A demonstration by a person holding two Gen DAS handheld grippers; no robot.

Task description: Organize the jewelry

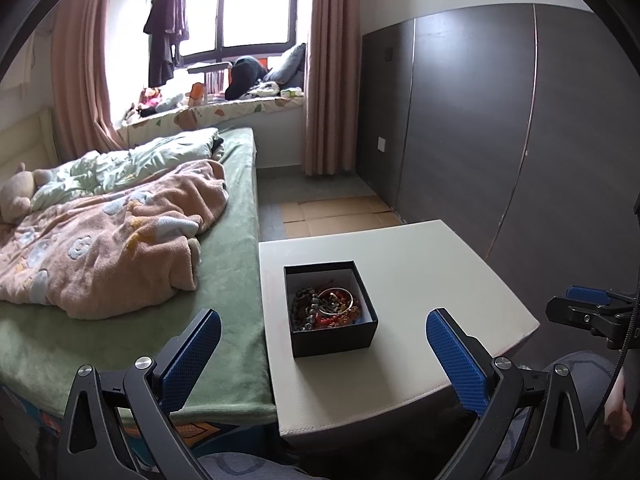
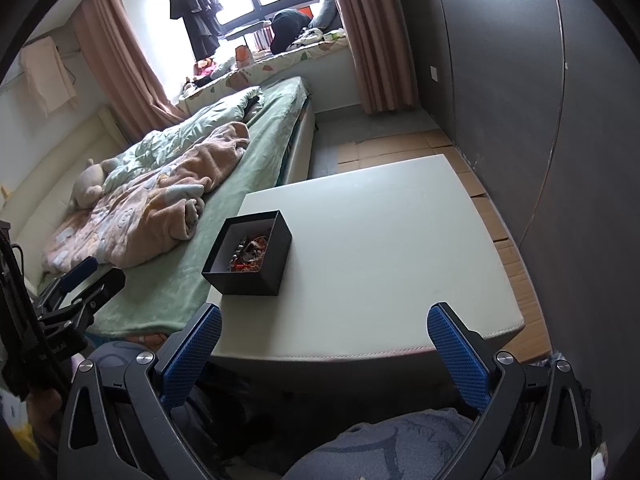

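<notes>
Jewelry (image 1: 326, 306), a tangle of beads, bangles and red bits, sits heaped in the black box (image 1: 332, 338), and the box sits on the white worktop (image 1: 420, 280) near its bed-side edge. Left gripper (image 1: 323, 354) is just short of the box w/ jaws wide, nothing held. Right gripper (image 2: 324, 354) is further back from the box, also wide and empty. Risks, I'd say: strands look knotted, so lifting one pc may drag others out; nudging the light box could slide it off twd the bed (image 1: 224, 280).
</notes>
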